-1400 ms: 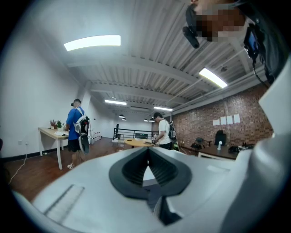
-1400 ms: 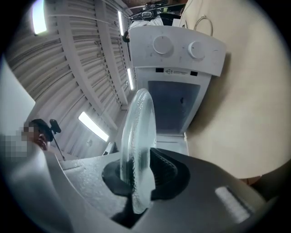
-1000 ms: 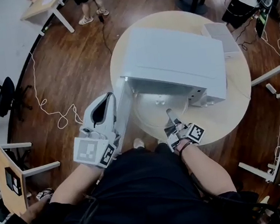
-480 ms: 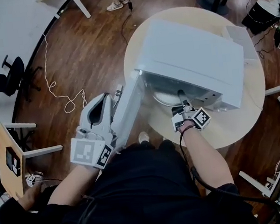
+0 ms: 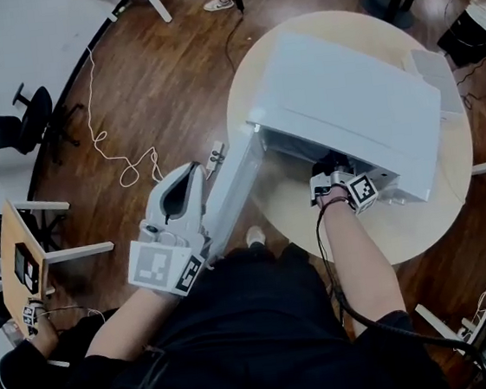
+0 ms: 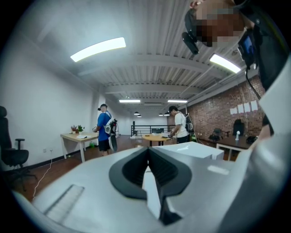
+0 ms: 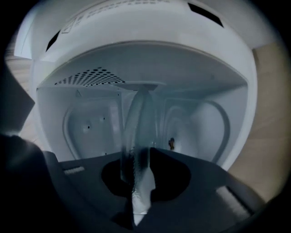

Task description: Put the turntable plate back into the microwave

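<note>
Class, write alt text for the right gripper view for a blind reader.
The right hand-held gripper is shut on the rim of the glass turntable plate, seen edge-on, which reaches into the white cavity of the open microwave. A perforated vent shows upper left.

The microwave (image 5: 346, 108) has a smooth, matt white casing that looks like painted metal, a glossier white cavity and an equally smooth white door (image 5: 234, 190). The turntable plate (image 7: 136, 118) is clear, shiny glass with a rippled edge. The left gripper (image 6: 148, 154) and the right gripper (image 7: 137, 152) have matt shells that look like moulded plastic, with black, rubbery-looking jaw linings; the round table (image 5: 428, 212) has a pale, matt wood-look top, and the floor (image 5: 161, 85) is dark wooden boards with a slight sheen.
</note>
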